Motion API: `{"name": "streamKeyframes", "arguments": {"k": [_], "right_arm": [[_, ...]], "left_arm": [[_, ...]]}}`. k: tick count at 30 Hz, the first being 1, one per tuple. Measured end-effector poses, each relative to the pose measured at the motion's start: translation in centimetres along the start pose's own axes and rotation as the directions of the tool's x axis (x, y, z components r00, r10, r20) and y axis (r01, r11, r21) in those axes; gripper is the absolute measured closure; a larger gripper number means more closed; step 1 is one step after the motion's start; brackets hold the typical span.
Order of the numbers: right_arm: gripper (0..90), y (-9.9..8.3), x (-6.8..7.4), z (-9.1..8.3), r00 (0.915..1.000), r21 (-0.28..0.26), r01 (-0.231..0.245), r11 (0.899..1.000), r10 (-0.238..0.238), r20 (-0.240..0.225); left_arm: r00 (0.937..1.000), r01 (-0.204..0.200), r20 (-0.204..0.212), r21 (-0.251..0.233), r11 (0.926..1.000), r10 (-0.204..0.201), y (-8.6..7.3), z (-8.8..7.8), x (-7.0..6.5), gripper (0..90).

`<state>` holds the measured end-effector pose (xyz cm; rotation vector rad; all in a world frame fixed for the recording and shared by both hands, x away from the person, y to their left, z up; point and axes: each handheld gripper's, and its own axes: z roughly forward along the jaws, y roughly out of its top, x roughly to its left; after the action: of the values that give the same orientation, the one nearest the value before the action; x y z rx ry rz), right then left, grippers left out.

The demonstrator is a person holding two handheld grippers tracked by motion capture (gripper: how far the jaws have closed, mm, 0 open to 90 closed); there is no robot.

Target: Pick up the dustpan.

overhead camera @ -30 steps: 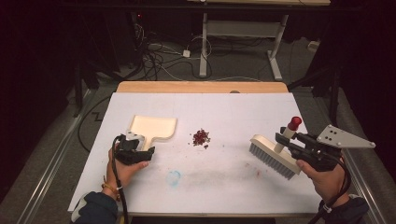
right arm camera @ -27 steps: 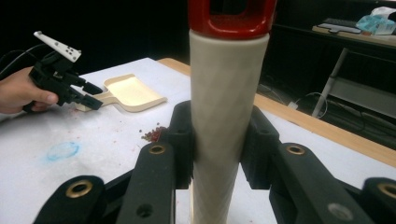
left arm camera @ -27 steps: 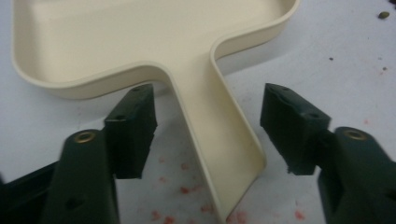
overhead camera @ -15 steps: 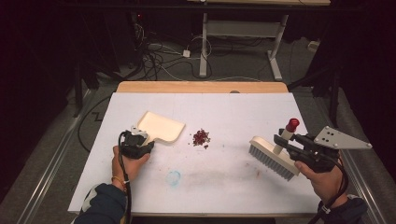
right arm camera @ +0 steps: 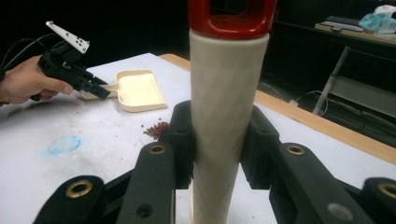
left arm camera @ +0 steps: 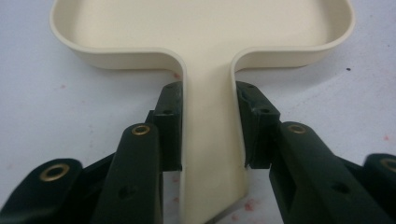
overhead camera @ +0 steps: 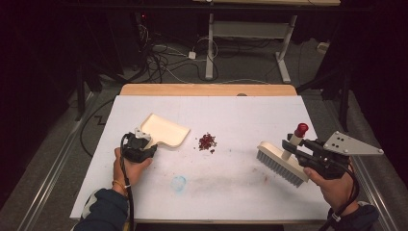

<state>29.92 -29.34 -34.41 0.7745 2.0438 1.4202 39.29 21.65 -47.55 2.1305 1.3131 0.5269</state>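
The cream dustpan (overhead camera: pixel 166 131) lies flat on the white bench (overhead camera: pixel 240 192), on the left half. Its flat handle points back toward the person. The left tool (left arm camera: pixel 210 126) has just been closing, and now its two black jaws press on both sides of that handle. No words or labels can be read on the dustpan.

The brush (overhead camera: pixel 281 161) is on the right side of the bench. Its bristles point down and look as if they touch the bench top. Its handle (right arm camera: pixel 227 116) is cream and stands up, with a red cap (overhead camera: pixel 301 129) on top. The right tool (right arm camera: pixel 219 140) pinches this handle from both sides. No writing can be read on the brush either.

Between the dustpan and the brush sits a small pile of red crumbs (overhead camera: pixel 207 142). It is just beside the open edge of the dustpan and well apart from the brush. Nothing lies between the pile and either one.

Nearer the person, a faint blue ring (overhead camera: pixel 178 183) is marked on the bench, with some pale red smears beside it. A wooden strip (overhead camera: pixel 207 89) runs along the far edge of the bench. Behind it, on the dark floor, lie tangled cables (overhead camera: pixel 163 60), and the white legs of another table (overhead camera: pixel 284 65) stand there.
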Motion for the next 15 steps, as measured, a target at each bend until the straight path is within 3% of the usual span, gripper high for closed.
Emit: {"name": "streamKeyframes", "arguments": {"k": [5, 9, 15], "right_arm": [[69.9, -0.1, 0.0, 0.0, 1.0000, 0.000, -0.002, 1.000, 0.002, 0.000], [69.9, -0.2, -0.4, -0.1, 0.9993, -0.008, -0.034, 0.999, 0.034, -0.014], [70.0, 0.0, -0.8, 0.6, 0.9996, -0.009, -0.029, 1.000, 0.029, -0.004]], "left_arm": [[0.9992, -0.037, -0.018, -0.031, 0.9988, 0.037, 0.3, -1.5, -0.1, 63.5], [0.9972, -0.071, -0.028, -0.034, 0.9969, 0.070, 0.1, -2.7, -0.4, 63.5], [0.9950, -0.099, 0.006, -0.041, 0.9942, 0.099, -1.2, -5.0, -0.8, 63.5]]}}
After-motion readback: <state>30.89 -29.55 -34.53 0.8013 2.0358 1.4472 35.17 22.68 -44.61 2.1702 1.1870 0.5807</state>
